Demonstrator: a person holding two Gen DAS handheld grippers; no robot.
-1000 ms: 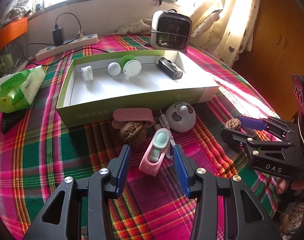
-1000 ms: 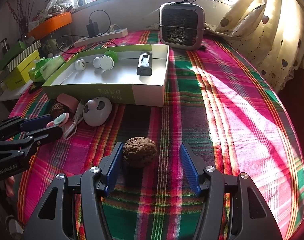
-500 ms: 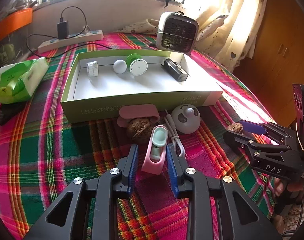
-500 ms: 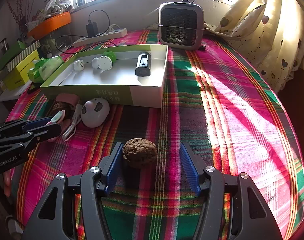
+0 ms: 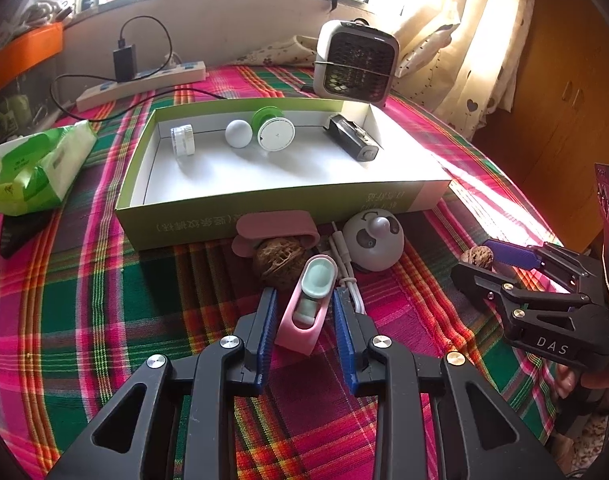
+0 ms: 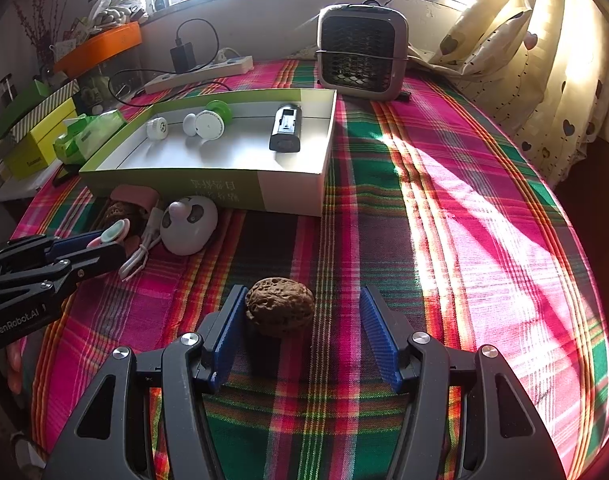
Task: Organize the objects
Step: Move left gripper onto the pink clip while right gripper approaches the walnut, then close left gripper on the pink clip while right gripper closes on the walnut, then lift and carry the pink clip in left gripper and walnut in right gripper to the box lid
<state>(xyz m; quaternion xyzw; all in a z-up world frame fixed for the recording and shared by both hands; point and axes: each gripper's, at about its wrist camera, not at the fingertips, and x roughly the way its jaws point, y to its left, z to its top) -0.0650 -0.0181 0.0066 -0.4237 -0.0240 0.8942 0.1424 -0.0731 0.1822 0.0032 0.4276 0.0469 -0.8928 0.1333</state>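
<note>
The pink clip [image 5: 304, 312] appears light, rigid, smooth plastic; grasp across its flat sides, low on the body. It is pink with a mint insert and lies on the bench [image 5: 104, 300] before the box [image 5: 264, 206]. Left gripper [image 5: 304, 320] has just been closing around it; contact cannot be confirmed. Right gripper [image 6: 300, 332] stands apart around a walnut [image 6: 279, 306].

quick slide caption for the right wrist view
Right tongs open around a walnut on the plaid cloth.
</note>
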